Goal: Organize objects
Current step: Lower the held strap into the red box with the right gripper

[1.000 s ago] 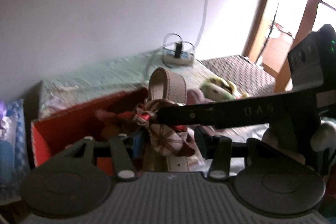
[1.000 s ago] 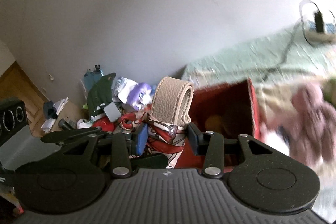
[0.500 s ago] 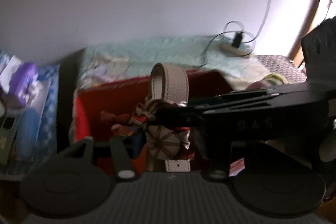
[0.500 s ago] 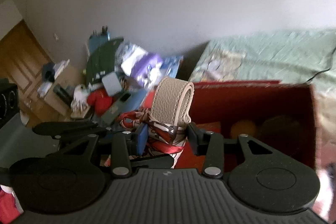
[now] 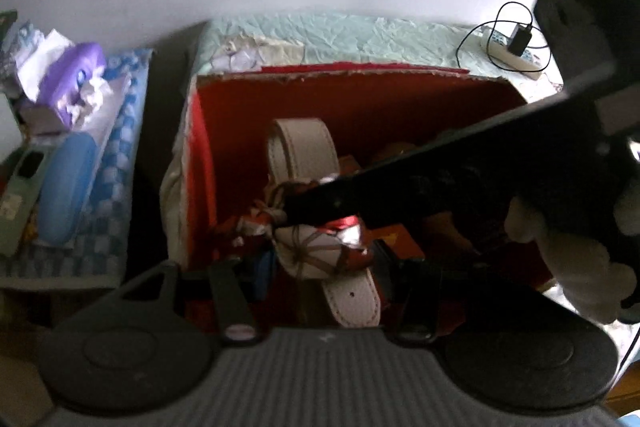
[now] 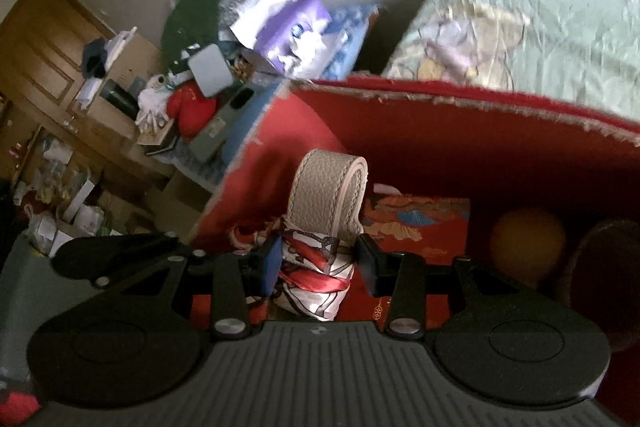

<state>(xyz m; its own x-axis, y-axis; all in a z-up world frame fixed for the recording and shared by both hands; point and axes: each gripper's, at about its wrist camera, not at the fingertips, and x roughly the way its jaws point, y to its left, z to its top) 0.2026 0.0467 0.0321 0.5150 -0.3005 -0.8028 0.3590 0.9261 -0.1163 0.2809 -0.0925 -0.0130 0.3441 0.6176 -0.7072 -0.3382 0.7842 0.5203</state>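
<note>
1. so far we have the beige strap (image 6: pixel 329 187), with its red-and-white scarf (image 6: pixel 316 273) knotted round it, held over the open red box (image 6: pixel 480 147); it is not yet lying in the box.
2. our right gripper (image 6: pixel 318 261) is clamped on the scarf-wrapped part, its pads pressing both sides.
3. our left gripper (image 5: pixel 320 269) sits around the same bundle lower down; we cannot tell whether it actually pinches it or just brackets it.
4. already in the box we see a patterned red packet (image 6: pixel 416 223), a round orange thing (image 6: pixel 528 243) and something dark at the right.
5. left to do, we judge: lower and release the strap, then deal with the clutter on the side table (image 6: pixel 192 83) and the white plush (image 5: pixel 576 267) by the box.
</note>
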